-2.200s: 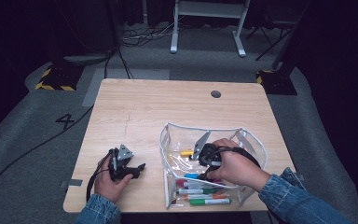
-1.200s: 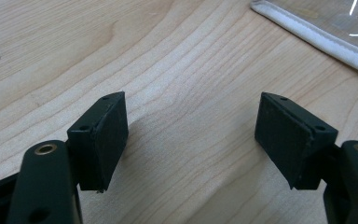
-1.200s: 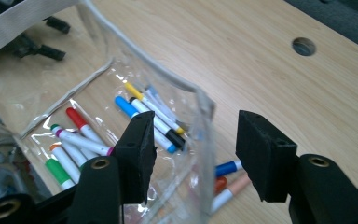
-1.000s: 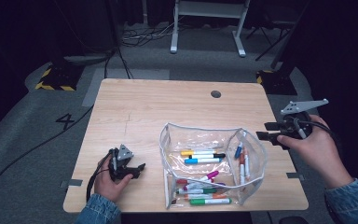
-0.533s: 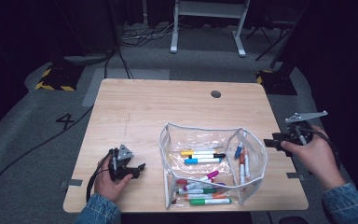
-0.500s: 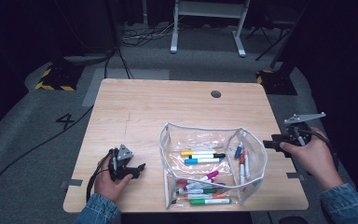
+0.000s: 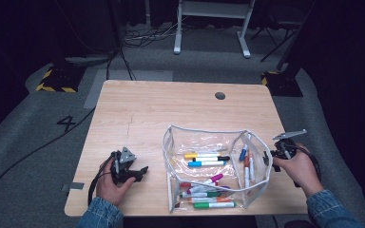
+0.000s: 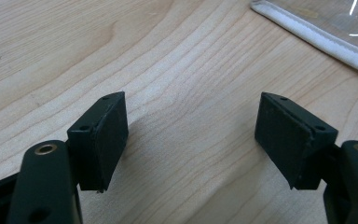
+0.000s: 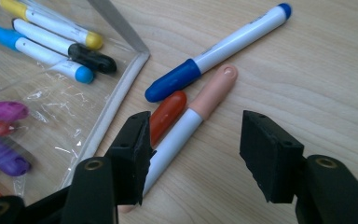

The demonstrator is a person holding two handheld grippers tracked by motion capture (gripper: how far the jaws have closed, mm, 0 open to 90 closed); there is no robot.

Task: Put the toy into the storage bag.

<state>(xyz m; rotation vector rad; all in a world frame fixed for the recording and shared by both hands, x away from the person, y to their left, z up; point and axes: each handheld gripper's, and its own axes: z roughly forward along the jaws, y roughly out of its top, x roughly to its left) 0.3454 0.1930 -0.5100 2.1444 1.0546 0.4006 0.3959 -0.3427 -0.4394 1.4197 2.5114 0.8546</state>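
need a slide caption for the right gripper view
Open right gripper over a peach-capped marker beside blue and red ones.

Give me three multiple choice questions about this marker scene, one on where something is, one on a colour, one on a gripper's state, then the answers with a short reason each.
1. Where is the clear pouch?
A. On the floor
B. On the table, between the two grippers
C. Held in the left gripper

2. What colour is the cap on the marker lying farthest from the right gripper in its own view?
A. Blue
B. Green
C. Black

3. What is the left gripper doing?
A. Shut on a marker
B. Shut on the pouch
C. Open, holding nothing

Answers: B, the high view shows the pouch on the wood between both hands. A, its cap is dark blue. C, the fingers stand apart with bare wood between.
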